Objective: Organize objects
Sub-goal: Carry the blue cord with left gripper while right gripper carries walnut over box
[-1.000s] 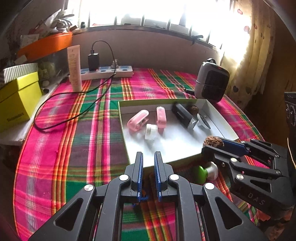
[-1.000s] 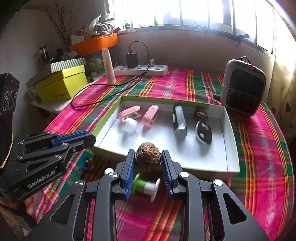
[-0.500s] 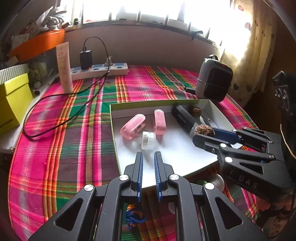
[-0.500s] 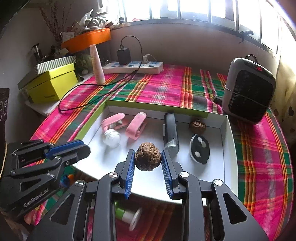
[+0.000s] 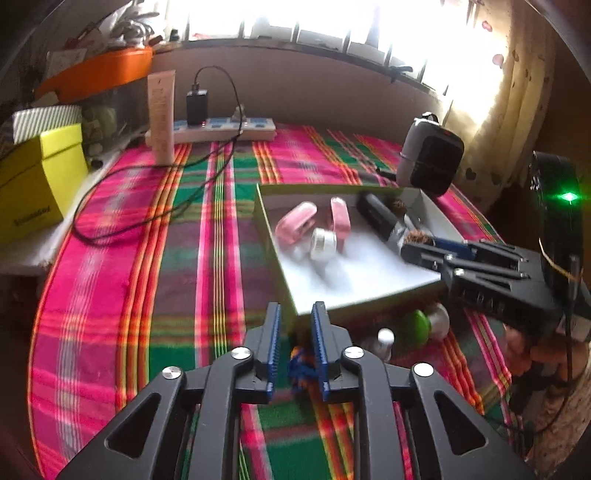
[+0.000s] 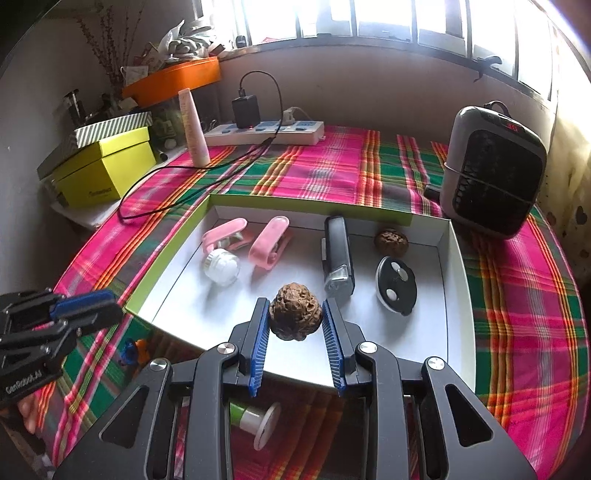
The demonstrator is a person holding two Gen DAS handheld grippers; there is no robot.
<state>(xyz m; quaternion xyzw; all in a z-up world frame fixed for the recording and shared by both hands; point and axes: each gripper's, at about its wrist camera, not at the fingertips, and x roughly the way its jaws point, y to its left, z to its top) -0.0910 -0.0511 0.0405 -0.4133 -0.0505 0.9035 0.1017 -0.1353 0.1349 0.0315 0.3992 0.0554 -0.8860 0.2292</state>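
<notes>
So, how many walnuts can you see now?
2. One walnut is held in the right gripper over the white tray; the other walnut lies in the tray's far right corner. None seems hidden.

Daylight pours through the far window [image 6: 369, 18], which is blown out to white glare in both views. The left wrist view is smeared by motion blur, worst over the white tray [image 5: 354, 266]; the right wrist view is sharp. Fisheye bending curves the plaid cloth [image 6: 332, 166], and the corners fall into dark vignette. Shadows are soft and fall toward the near side.
</notes>
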